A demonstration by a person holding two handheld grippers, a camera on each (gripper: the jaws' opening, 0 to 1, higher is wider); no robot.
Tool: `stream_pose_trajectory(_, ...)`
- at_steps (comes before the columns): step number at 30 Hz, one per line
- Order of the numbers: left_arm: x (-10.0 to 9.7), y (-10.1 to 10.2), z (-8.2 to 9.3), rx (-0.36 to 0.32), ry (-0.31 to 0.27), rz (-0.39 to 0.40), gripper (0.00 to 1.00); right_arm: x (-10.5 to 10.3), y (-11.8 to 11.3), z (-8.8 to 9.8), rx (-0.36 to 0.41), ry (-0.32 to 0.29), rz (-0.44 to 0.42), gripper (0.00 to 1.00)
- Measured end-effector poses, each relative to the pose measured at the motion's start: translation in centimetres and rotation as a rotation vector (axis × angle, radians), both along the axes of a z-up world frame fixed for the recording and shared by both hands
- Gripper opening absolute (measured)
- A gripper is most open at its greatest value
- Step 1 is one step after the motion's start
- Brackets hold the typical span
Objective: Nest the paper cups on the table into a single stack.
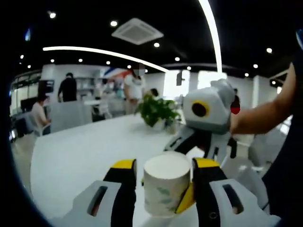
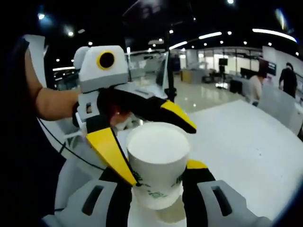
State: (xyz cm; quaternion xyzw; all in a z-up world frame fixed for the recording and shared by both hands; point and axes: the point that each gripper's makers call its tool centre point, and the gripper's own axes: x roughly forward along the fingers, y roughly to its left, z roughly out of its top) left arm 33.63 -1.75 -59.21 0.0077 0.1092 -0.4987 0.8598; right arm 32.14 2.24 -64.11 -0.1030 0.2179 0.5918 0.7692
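Left gripper (image 1: 161, 177) clamping inverted paper cup (image 1: 165, 189), right gripper (image 2: 156, 184) gripping cup stack (image 2: 158, 165)

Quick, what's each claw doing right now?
Left claw: closed on a paper cup.
Right claw: closed on a lower paper cup.

Left gripper view: paper cup (image 1: 165, 189) upside down between the left gripper (image 1: 163, 182) jaws, above the table (image 1: 85, 156); right gripper (image 1: 208, 127) just behind it to the right, potted plant (image 1: 157, 112) farther back on the table. Right gripper view: same cup (image 2: 157, 161) between both grippers' jaws, left gripper (image 2: 137, 142) entering from the left.
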Motion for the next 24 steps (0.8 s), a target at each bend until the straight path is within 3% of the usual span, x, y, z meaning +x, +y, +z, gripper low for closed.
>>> stream_pose_trajectory(6,0.11,-0.30,0.20,-0.008,-0.001,-0.001,0.45,0.06,-0.24,0.13,-0.005,-0.009,0.001,0.38)
stream_pose_trajectory(11,-0.25,-0.66,0.18,0.002,0.004,-0.028,0.39,0.19,-0.27,0.12,-0.002,-0.010,-0.006,0.38)
stream_pose_trajectory(16,-0.28,-0.85,0.02,0.010,0.001,-0.031,0.39,0.13,-0.38,0.07,-0.003,-0.014,-0.005,0.38)
stream_pose_trajectory(24,-0.23,-0.97,0.21,0.020,-0.037,-0.028,0.38,0.37,-0.61,0.27,0.011,-0.048,-0.010,0.40)
